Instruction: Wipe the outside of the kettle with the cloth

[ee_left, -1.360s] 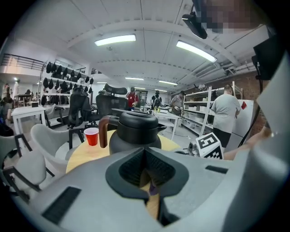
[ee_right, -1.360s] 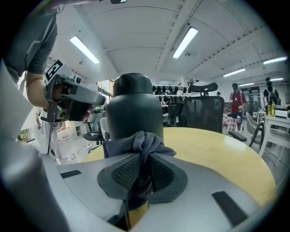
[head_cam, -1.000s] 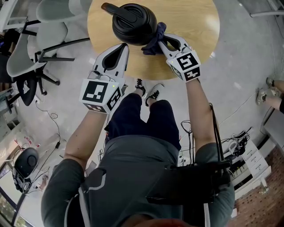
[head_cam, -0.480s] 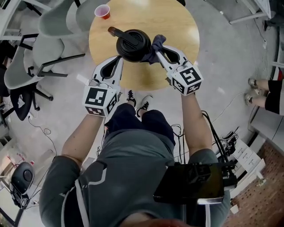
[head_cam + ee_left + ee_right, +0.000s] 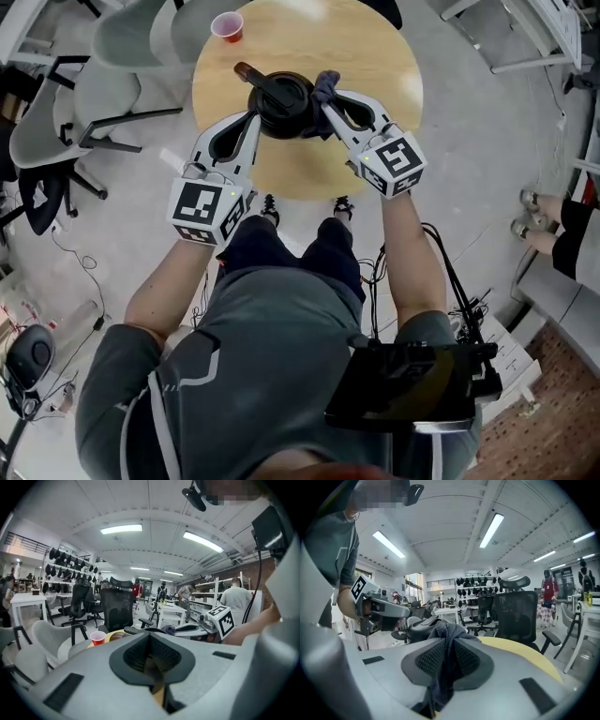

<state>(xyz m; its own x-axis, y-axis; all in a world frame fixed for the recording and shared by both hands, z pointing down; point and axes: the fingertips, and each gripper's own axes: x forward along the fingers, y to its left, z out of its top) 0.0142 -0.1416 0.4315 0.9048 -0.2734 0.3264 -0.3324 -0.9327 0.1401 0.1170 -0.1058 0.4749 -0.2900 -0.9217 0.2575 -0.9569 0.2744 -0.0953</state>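
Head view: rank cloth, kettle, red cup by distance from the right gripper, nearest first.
1. cloth: clamped in the jaws of the right gripper.
2. kettle: just left of it, mid-table.
3. red cup: far-left table edge.

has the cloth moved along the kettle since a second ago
Yes. Against the kettle, the cloth has slid from the near right to the far right, away from the person.

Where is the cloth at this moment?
In the head view the cloth is pinched in the right tongs, at the right side of the black kettle on the round wooden table.
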